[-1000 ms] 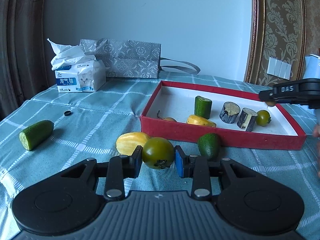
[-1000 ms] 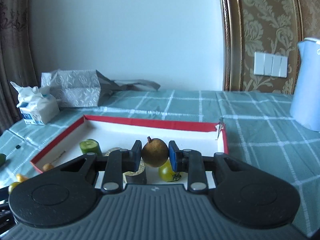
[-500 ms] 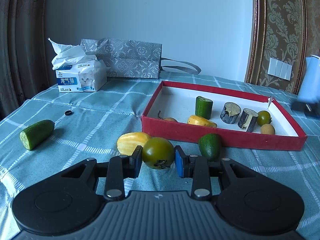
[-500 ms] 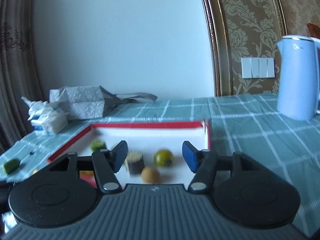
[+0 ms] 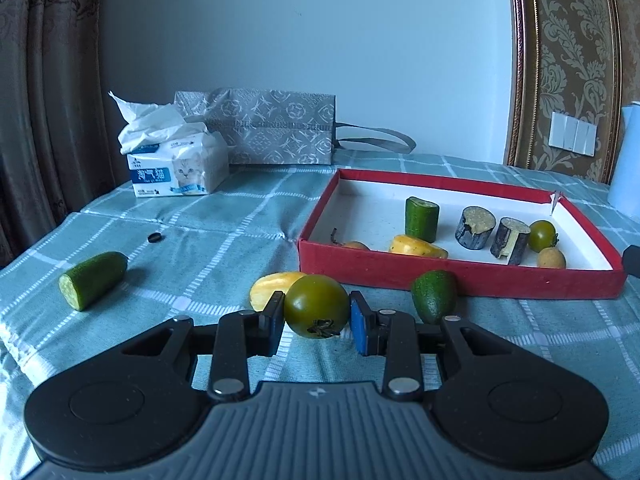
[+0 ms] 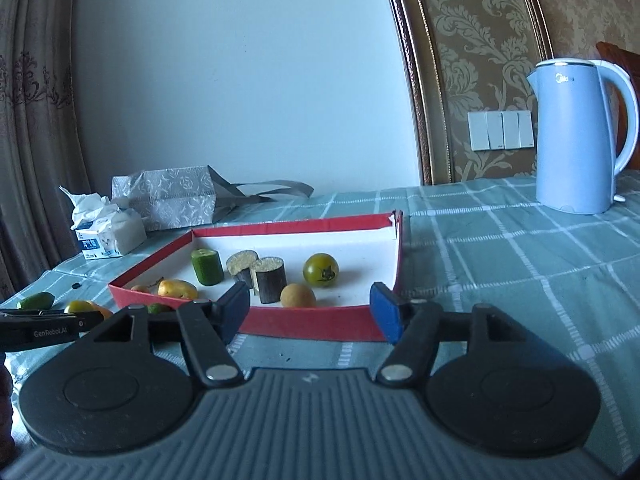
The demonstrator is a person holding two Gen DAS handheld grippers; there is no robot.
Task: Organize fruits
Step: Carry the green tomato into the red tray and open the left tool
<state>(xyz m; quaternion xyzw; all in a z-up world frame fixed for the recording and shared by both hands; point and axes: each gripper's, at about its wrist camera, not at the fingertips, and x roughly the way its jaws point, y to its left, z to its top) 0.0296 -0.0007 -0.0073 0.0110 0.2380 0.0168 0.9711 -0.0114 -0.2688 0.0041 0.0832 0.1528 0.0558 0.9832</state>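
Note:
My left gripper (image 5: 316, 314) is shut on a green tomato (image 5: 316, 305), low over the cloth in front of the red tray (image 5: 460, 278). Beside it on the cloth lie a yellow fruit piece (image 5: 270, 286), an avocado (image 5: 434, 295) and a cucumber half (image 5: 93, 280). The tray holds a cucumber piece (image 5: 421, 219), two eggplant chunks (image 5: 475, 227), a second green tomato (image 6: 321, 269), a yellow piece (image 5: 416, 246) and a small brown fruit (image 6: 298, 295). My right gripper (image 6: 310, 302) hangs just outside the tray's near wall (image 6: 320, 324), its jaws opening with nothing between them.
A tissue pack (image 5: 176, 164) and a grey gift bag (image 5: 272, 130) stand at the back left. A blue kettle (image 6: 576, 136) is at the back right. A small dark bit (image 5: 153, 237) lies on the cloth. The left gripper's body (image 6: 48, 330) shows at the right view's left edge.
The right gripper let go of the small brown fruit, which now lies in the tray, opened wide and drew back outside the tray. The left gripper and its tomato stayed put.

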